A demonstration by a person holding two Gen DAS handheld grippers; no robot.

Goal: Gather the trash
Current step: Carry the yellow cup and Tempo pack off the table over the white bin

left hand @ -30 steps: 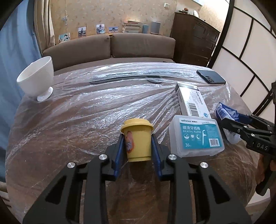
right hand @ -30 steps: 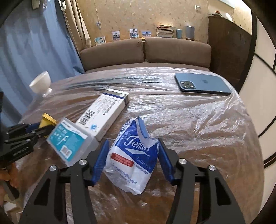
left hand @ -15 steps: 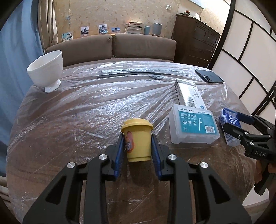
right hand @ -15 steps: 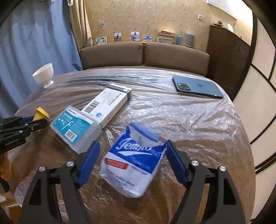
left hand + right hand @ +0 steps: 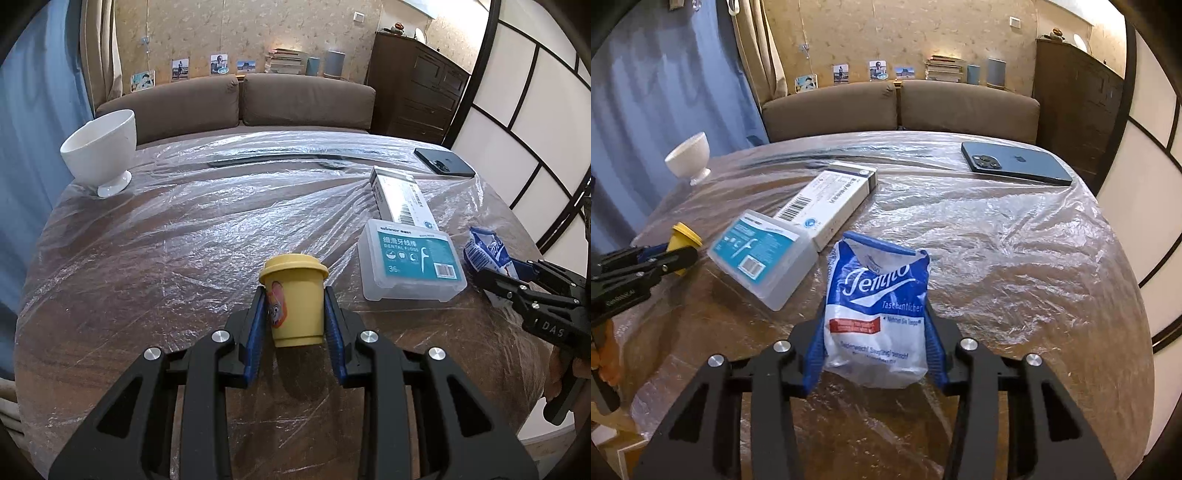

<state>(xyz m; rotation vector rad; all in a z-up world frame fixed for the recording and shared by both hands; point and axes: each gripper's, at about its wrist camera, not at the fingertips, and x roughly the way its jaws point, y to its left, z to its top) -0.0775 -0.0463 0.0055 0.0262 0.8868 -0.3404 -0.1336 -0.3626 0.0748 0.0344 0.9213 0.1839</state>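
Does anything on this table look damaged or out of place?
Only the tissue packet in the right claw: its top is torn open and it looks crumpled. Nothing is spilled; the white bowl stands upright.

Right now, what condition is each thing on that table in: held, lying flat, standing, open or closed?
Yellow cup: upright, lid on, pinched by the left gripper.
Tissue pack: top torn open, squeezed by the right gripper.
Dental floss box: closed, lying flat.
Long carton: lying flat.
Phone: face down.
White bowl: upright.
Table: covered in plastic film.
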